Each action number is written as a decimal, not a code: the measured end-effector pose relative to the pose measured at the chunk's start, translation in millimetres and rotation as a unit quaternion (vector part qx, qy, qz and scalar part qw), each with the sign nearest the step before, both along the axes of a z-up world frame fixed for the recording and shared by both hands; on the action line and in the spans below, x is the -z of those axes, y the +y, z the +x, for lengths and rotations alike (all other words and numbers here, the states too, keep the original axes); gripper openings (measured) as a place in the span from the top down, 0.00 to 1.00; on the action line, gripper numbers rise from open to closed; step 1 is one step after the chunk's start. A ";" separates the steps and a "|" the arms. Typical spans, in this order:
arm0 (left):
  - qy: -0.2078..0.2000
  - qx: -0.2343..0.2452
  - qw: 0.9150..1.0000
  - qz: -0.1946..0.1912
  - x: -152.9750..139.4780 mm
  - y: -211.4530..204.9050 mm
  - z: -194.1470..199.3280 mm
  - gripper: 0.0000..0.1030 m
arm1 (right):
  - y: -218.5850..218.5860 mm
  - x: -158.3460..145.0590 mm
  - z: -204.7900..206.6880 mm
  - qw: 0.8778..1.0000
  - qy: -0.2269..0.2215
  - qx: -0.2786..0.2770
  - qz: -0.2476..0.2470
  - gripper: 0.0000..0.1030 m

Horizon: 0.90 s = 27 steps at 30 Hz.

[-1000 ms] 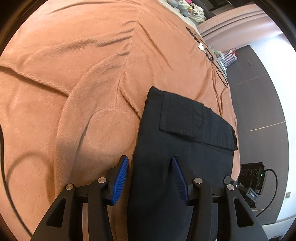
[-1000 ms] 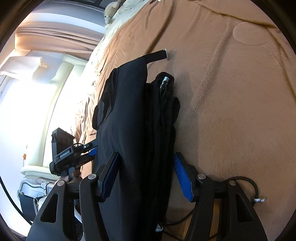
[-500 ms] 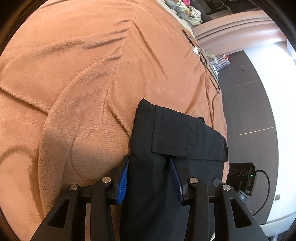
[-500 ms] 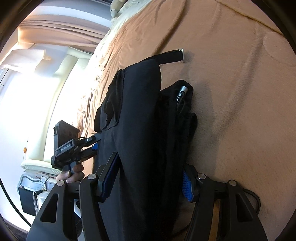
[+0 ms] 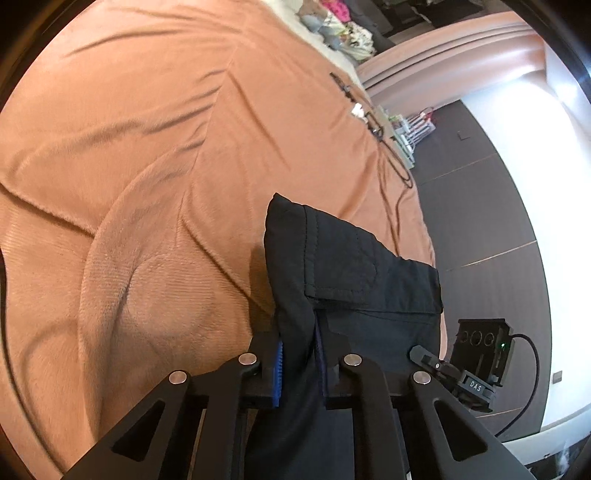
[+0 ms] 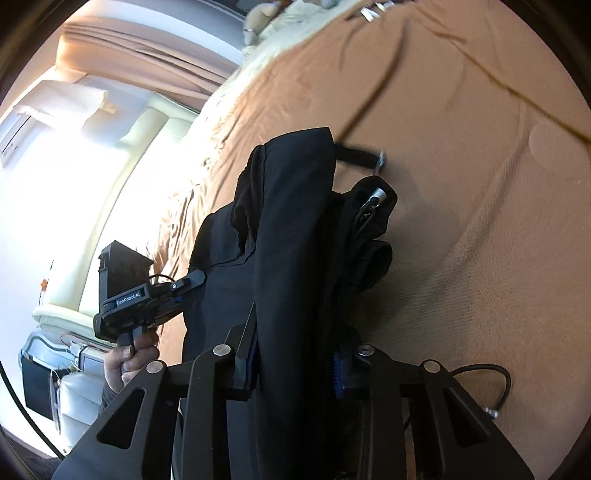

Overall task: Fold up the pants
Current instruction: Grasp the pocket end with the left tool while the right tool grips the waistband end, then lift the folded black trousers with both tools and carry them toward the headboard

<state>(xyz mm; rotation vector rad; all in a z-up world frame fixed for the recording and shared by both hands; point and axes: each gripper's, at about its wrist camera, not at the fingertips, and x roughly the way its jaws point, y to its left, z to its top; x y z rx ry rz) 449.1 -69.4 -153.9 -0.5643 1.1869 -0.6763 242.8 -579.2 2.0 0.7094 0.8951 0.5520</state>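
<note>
One black pants [image 5: 354,295]; left gripper [image 5: 299,363], right gripper [image 6: 295,363] just closed, both apparently clamping fabric.

A bedroom in a home is showing in both views. A wide bed [image 5: 155,122] covered with a wrinkled tan plush blanket [image 6: 461,155] is filling most of each picture, and cream pillows [image 6: 280,33] with small soft toys are lying at its far end. A padded cream headboard [image 6: 147,129] is standing against the wall beside bright daylight, under a pleated beige curtain valance [image 6: 147,59]. Dark grey floor tiles [image 5: 480,206] are running alongside the bed, and thin black cables [image 5: 388,147] are trailing over the blanket's edge.
</note>
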 end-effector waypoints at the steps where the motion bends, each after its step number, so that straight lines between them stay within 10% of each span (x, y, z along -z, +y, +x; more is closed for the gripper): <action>1: -0.005 -0.001 1.000 -0.003 -4.5 1.6 -3.4 0.85 | 1.9 -3.0 -2.6 1.000 -0.006 0.001 -0.003 0.74; 27: -0.128 -0.038 0.990 -0.032 -120.7 43.1 -97.5 0.87 | 29.9 -69.0 -110.0 0.985 -0.162 0.000 -0.053 0.76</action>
